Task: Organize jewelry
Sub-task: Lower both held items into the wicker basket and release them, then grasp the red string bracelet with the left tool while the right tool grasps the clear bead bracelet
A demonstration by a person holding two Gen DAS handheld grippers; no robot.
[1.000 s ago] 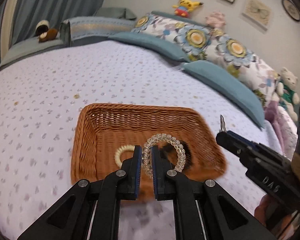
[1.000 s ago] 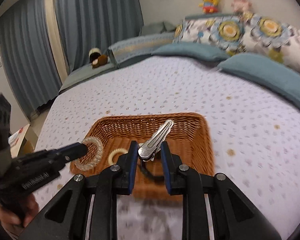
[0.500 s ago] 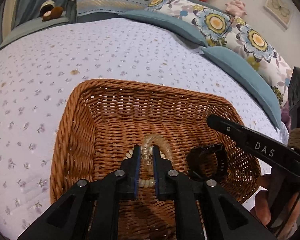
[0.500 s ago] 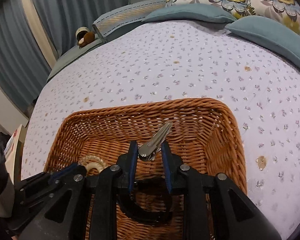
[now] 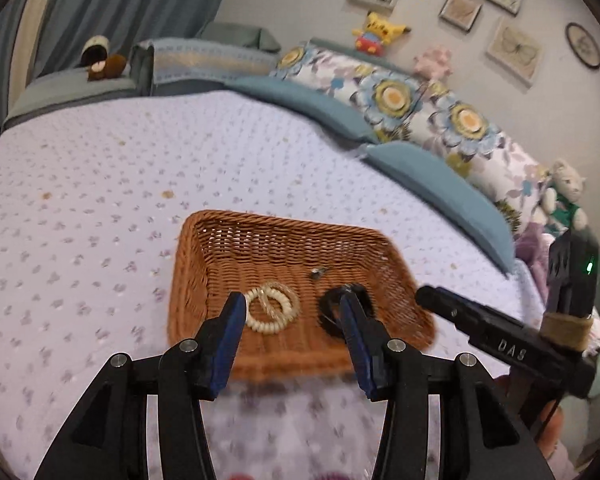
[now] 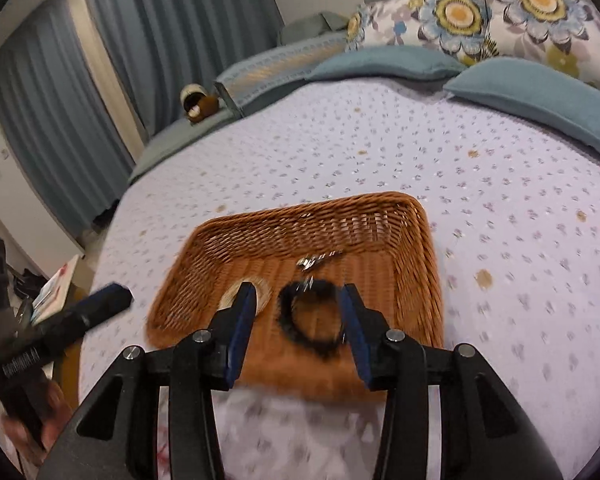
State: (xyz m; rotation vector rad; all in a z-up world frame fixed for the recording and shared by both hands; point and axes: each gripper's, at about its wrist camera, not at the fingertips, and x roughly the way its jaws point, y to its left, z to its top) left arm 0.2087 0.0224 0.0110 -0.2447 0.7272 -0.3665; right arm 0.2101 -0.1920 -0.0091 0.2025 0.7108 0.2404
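A brown wicker basket sits on the bed. Inside lie a clear spiral hair tie on a cream one, a black ring-shaped hair tie and a silver hair clip. My left gripper is open and empty, held above the basket's near side. My right gripper is open and empty above the same near side; its finger shows at the right of the left wrist view. The cream tie is partly hidden in the right wrist view.
The basket rests on a lilac flowered bedspread. Teal and flowered pillows line the far right side with plush toys. Blue curtains hang at the back left. A bedside surface with papers lies left.
Both grippers opened and pulled back up from the basket. The clear spiral tie now lies on the cream one, and the silver clip lies on the basket floor.
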